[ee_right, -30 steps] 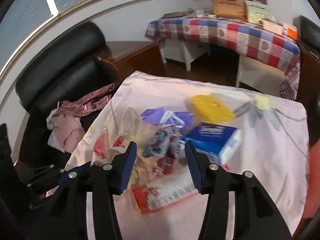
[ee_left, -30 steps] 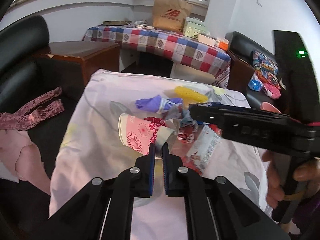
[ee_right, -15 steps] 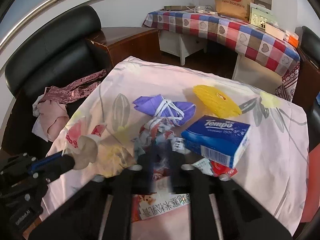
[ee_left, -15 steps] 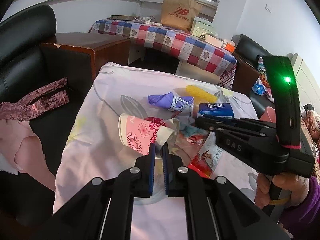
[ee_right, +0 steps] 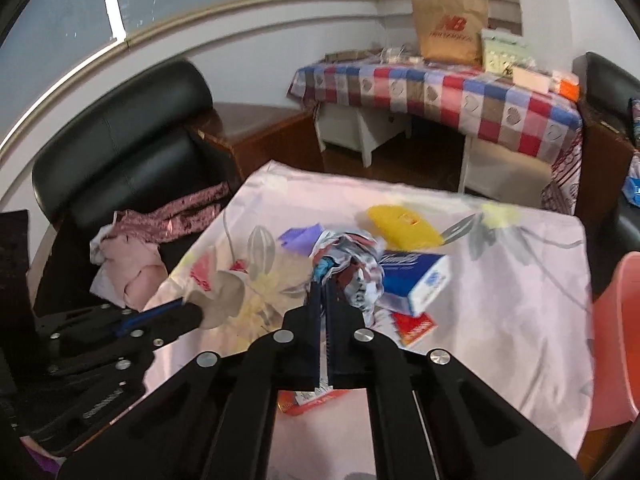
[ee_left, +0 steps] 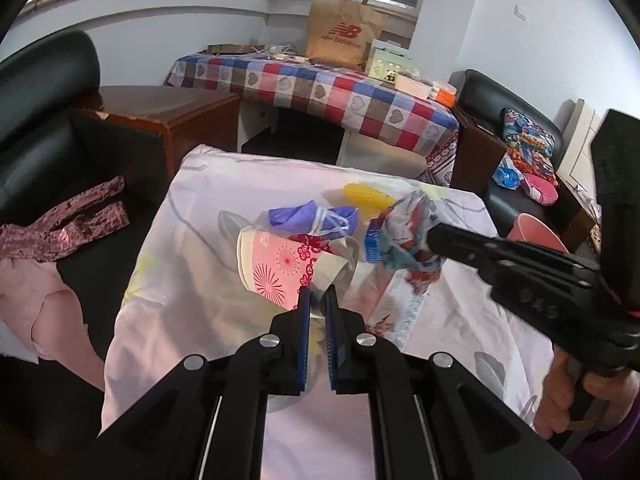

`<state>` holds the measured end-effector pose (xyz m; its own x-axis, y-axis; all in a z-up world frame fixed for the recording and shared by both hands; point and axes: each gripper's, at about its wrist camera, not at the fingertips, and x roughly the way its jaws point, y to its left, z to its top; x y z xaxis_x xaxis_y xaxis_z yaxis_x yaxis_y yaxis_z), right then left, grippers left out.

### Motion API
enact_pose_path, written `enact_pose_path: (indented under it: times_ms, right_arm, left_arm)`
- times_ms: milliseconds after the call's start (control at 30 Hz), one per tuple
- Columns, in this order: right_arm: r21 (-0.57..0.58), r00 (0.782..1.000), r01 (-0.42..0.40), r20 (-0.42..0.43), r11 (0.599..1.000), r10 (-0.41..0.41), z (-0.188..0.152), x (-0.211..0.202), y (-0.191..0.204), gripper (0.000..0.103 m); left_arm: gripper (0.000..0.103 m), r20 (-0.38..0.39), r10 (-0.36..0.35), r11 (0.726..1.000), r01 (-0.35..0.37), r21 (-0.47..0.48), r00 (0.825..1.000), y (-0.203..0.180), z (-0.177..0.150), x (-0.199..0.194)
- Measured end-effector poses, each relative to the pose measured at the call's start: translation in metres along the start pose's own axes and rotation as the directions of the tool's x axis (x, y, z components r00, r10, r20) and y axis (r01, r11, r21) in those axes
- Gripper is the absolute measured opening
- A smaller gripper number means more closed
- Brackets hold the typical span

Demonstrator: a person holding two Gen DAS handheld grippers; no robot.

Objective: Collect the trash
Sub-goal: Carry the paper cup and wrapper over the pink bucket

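- left gripper (ee_left: 316, 294) pinches the rim of a crushed pink paper cup (ee_left: 280, 264) above the floral cloth (ee_left: 200, 280);
- right gripper (ee_right: 324, 288) clamps a crumpled wrapper (ee_right: 352, 256), lifted beside the blue tissue pack (ee_right: 416, 280).

Pink bin (ee_right: 616, 344) cut off at right edge, tissue box (ee_right: 416, 280) lettering blurred, partly behind crumpled wrapper (ee_right: 352, 256)
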<state>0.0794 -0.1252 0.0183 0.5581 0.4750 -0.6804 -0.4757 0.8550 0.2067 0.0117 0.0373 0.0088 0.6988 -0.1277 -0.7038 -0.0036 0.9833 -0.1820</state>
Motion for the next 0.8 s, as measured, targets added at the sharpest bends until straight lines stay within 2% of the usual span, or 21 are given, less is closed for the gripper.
enact_pose_path:
  times_ms: [233, 433, 800]
  right_arm:
    - [0.054, 0.997, 0.029, 0.065, 0.998, -0.032, -0.001, -0.037, -0.027, 0.002]
    - [0.108, 0.989, 0.088, 0.111, 0.99, -0.1, -0.006, -0.066, -0.056, 0.002]
    - [0.248, 0.955, 0.222, 0.14, 0.943, -0.262, -0.025, -0.117, -0.135, 0.002]
  left_arm:
    - [0.006, 0.019, -0.033, 0.999, 0.032, 0.04, 0.999, -0.031, 0.009, -0.004]
    - [0.006, 0.042, -0.076, 0.993, 0.072, 0.096, 0.996, -0.065, 0.021, -0.007]
    - [0.006, 0.029, -0.205, 0.957, 0.194, 0.216, 0.978, -0.156, 0.044, 0.008]
